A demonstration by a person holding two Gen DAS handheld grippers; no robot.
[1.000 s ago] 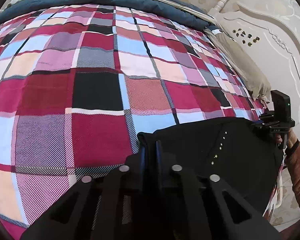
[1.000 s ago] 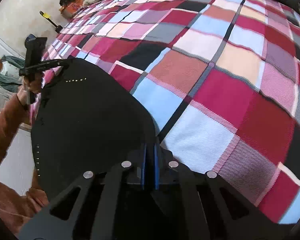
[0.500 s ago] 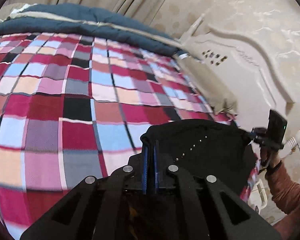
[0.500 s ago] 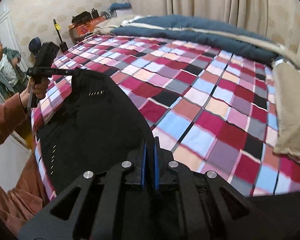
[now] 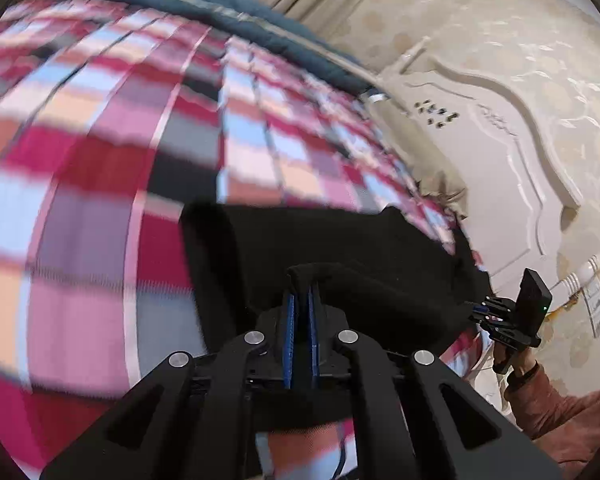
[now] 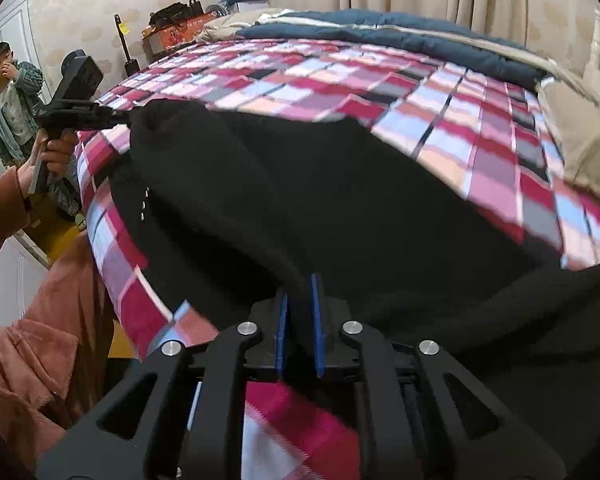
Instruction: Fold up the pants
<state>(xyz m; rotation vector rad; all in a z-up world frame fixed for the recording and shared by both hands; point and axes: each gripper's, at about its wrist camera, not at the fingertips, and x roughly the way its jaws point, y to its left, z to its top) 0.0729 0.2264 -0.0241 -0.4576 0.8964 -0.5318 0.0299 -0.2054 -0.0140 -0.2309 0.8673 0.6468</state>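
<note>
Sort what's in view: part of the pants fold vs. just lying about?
In the job:
- black pants
- left hand-held gripper, shut on the pants
- right hand-held gripper, jaws opening, pants between them

Lying about:
- plaid bedspread
- blue quilt
- beige pillow

One black pants. Two grippers: left gripper, right gripper. One bed, one blue quilt, one beige pillow. One bystander.
</note>
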